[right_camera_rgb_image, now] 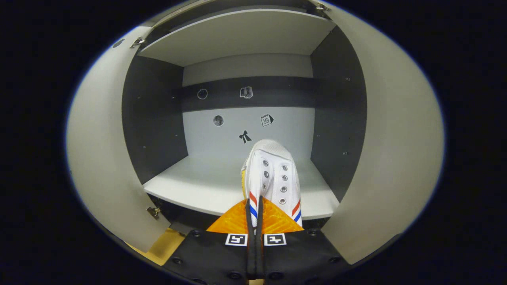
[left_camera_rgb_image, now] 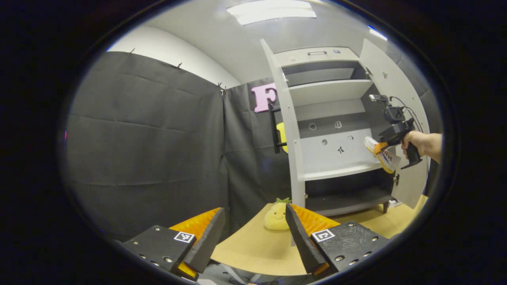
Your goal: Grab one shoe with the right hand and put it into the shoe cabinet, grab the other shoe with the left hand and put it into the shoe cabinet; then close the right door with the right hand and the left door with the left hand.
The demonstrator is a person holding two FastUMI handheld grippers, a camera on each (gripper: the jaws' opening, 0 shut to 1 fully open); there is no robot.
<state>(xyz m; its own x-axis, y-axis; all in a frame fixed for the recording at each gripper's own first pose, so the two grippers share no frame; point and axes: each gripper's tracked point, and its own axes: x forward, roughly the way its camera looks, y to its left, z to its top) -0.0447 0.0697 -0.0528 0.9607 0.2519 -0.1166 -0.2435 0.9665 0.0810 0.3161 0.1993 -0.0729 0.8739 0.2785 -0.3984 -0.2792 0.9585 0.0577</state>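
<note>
A white shoe [right_camera_rgb_image: 273,174] with red and blue stripes hangs toe-first over the edge of the shoe cabinet's middle shelf [right_camera_rgb_image: 206,186]. My right gripper [right_camera_rgb_image: 254,202] is shut on the shoe's upper edge. In the left gripper view the same shoe [left_camera_rgb_image: 386,157] shows its yellow sole, held by the right gripper [left_camera_rgb_image: 381,148] and a hand [left_camera_rgb_image: 416,142] in front of the cabinet [left_camera_rgb_image: 336,171]. Both cabinet doors [left_camera_rgb_image: 291,138] [left_camera_rgb_image: 396,79] stand wide open. My left gripper [left_camera_rgb_image: 254,209] is open and holds nothing, low over the table, well back from the cabinet.
A yellow pineapple plush toy [left_camera_rgb_image: 276,217] lies on the wooden table [left_camera_rgb_image: 253,249] near the left door's foot. The open doors [right_camera_rgb_image: 99,150] [right_camera_rgb_image: 396,158] flank the shelf closely on both sides. An upper shelf [right_camera_rgb_image: 237,35] hangs above the shoe.
</note>
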